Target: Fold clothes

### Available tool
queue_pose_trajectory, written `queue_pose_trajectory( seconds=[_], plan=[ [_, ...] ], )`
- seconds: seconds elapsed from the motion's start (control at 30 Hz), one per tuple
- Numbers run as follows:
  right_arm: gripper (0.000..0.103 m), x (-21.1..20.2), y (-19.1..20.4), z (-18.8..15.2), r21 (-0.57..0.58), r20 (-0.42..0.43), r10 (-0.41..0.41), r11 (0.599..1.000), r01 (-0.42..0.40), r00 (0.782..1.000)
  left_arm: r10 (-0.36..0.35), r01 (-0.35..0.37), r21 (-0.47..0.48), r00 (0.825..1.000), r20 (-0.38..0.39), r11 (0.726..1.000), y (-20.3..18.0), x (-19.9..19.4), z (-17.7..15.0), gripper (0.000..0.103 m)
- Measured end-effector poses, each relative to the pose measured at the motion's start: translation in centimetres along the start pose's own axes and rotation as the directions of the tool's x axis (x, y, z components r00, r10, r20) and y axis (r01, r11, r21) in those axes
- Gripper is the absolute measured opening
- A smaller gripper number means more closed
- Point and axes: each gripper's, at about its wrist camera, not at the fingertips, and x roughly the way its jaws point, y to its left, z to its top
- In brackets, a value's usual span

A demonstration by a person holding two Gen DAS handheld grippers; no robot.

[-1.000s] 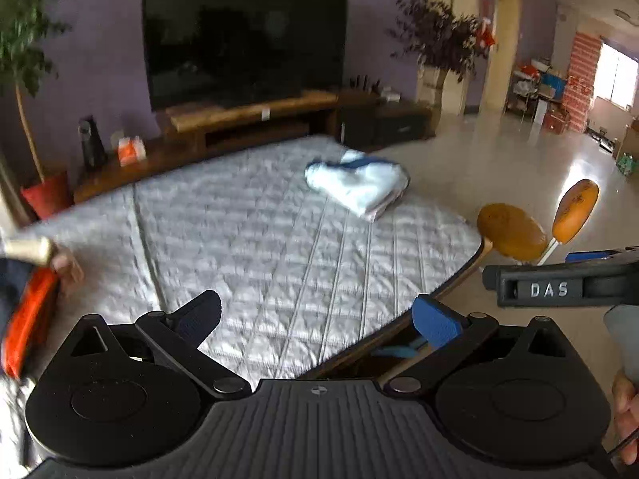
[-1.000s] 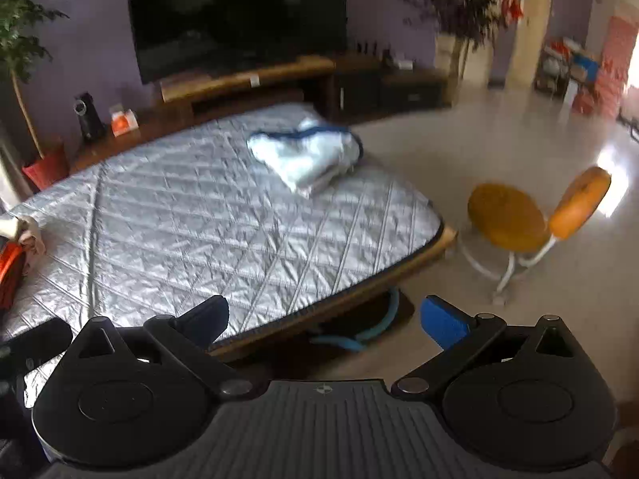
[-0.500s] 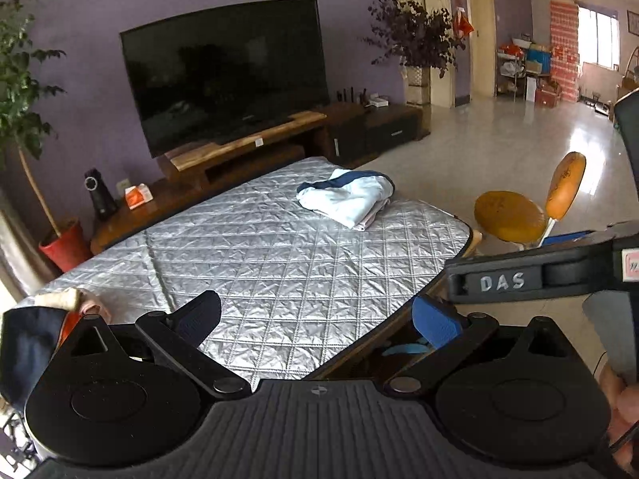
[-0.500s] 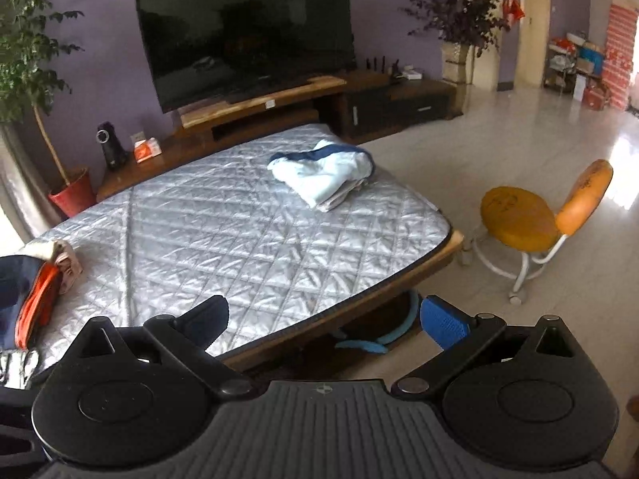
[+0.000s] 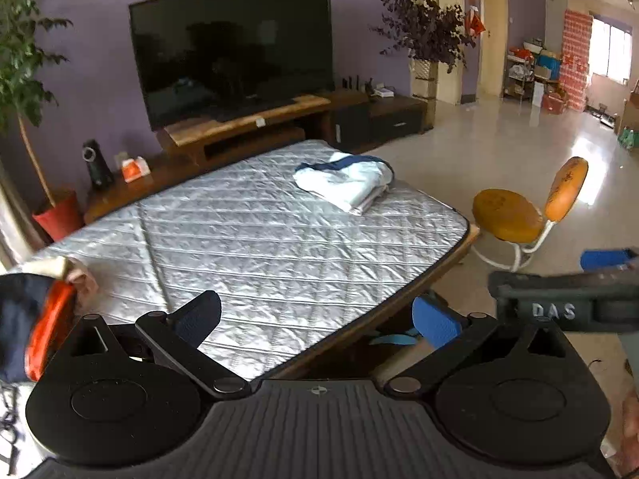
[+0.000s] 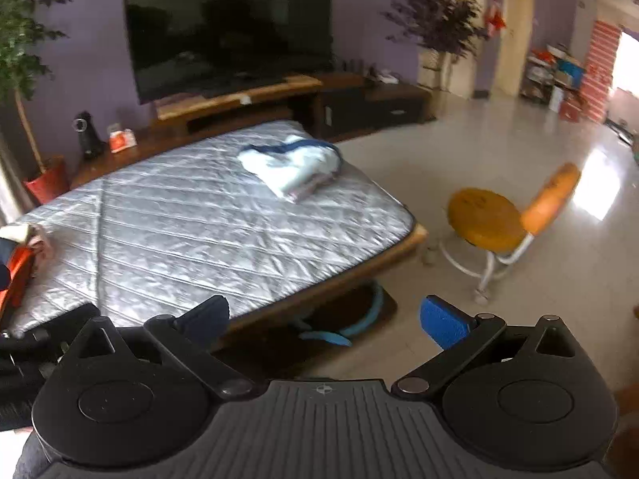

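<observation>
A folded white garment with a blue collar (image 5: 345, 183) lies at the far right corner of the grey quilted bed (image 5: 255, 247); it also shows in the right wrist view (image 6: 293, 167). A heap of navy, orange and beige clothes (image 5: 36, 311) sits at the bed's left edge, also seen in the right wrist view (image 6: 18, 259). My left gripper (image 5: 317, 317) is open and empty, held above the bed's near edge. My right gripper (image 6: 323, 319) is open and empty, over the bed's near right corner and the floor. Its body (image 5: 567, 303) shows at the right of the left wrist view.
An orange swivel chair (image 5: 519, 215) stands on the tiled floor right of the bed, also in the right wrist view (image 6: 503, 223). A large TV (image 5: 231, 48) on a wooden stand (image 5: 247, 127) is behind the bed. A blue item (image 6: 347, 319) lies under the bed.
Both grippers have shifted and tilted down a little, so the bed sits lower and closer in view. The right gripper has swung to the right. Both stay open and empty.
</observation>
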Motion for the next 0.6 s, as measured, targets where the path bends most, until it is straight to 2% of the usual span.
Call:
queue_pose_trajectory(
  seconds=[0.13, 0.27, 0.6],
  plan=[
    [0.103, 0.2, -1.4, -0.7, 0.028, -0.013, -0.020, 0.999, 0.021, 1.000, -0.009, 0.009, 0.019, 1.000, -0.002, 1.000, -0.9, 0.9, 0.3, 0.103],
    [0.103, 0.4, -1.7, -1.2, 0.009, -0.013, -0.045, 0.999, 0.045, 0.999, -0.016, 0.017, 0.018, 1.000, -0.016, 1.000, -1.2, 1.9, 0.4, 0.103],
    [0.103, 1.4, -1.3, -1.3, -0.006, -0.034, -0.021, 1.000, 0.021, 0.999, -0.006, 0.004, -0.066, 0.999, -0.031, 0.998, 1.1, 2.4, 0.6, 0.103]
  ],
)
